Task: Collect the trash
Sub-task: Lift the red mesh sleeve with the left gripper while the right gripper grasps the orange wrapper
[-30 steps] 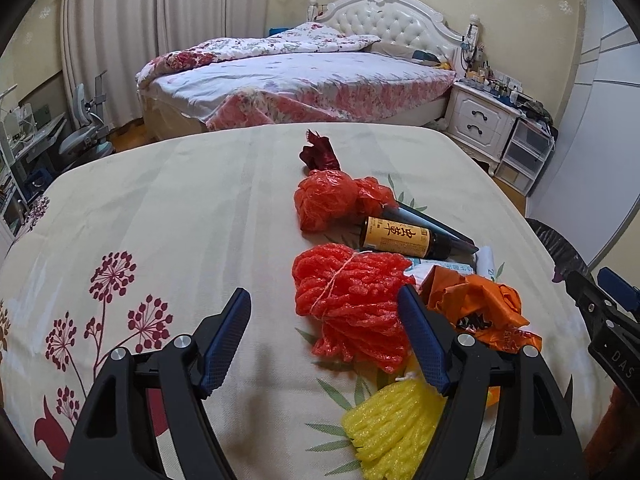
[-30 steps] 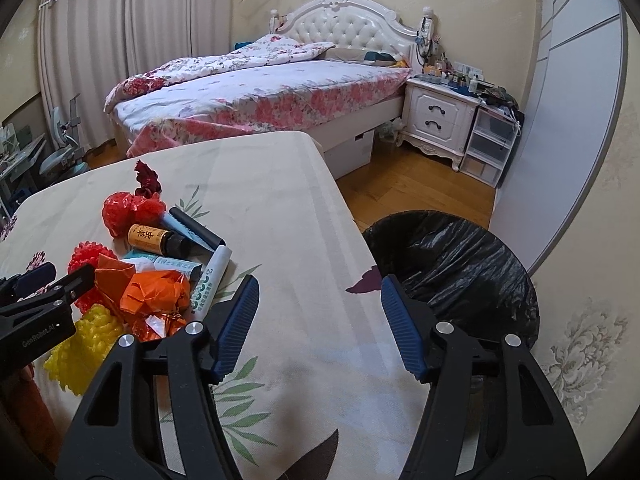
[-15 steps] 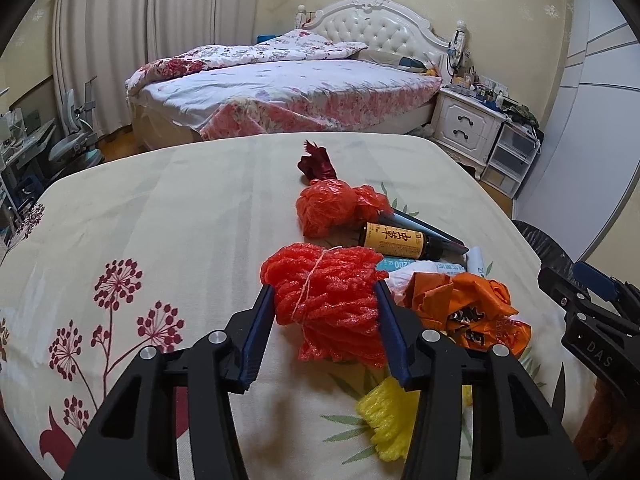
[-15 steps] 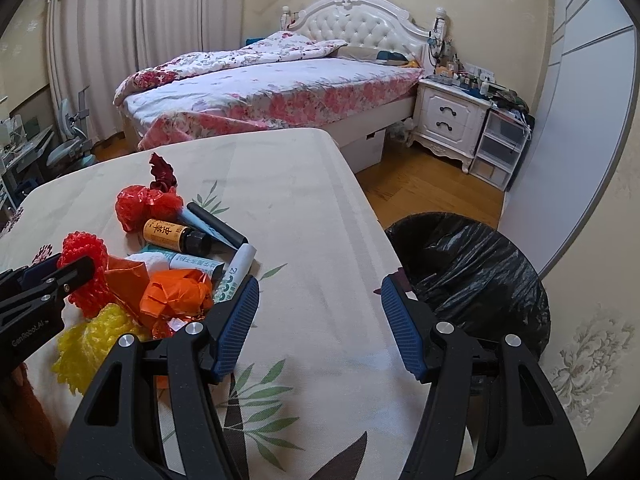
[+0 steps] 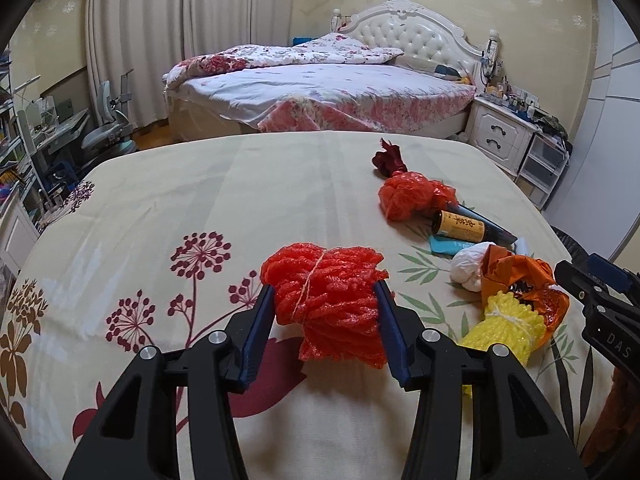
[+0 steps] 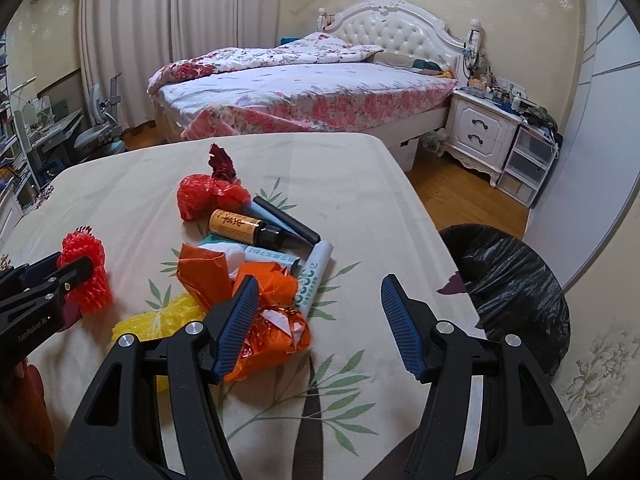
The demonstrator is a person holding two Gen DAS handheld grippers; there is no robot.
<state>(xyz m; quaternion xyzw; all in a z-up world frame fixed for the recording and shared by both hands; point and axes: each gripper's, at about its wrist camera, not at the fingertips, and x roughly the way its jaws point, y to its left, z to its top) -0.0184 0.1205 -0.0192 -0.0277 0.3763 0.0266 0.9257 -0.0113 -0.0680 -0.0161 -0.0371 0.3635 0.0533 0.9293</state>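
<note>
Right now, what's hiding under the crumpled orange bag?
Under the crumpled orange bag, the yellow foam net and a white tube poke out. Whatever lies beneath its middle is covered.

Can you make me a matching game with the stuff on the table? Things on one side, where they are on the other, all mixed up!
Things:
1. red foam net bundle
2. yellow foam net bundle
3. brown bottle
4. black bin bag

Places:
A. lying on its side in the middle of the pile
B. off the table, beside its edge
C. squeezed between the left gripper's blue pads
D. on the table, tucked against the orange wrapper

Pairs: 1-C, 2-D, 3-A, 4-B
</note>
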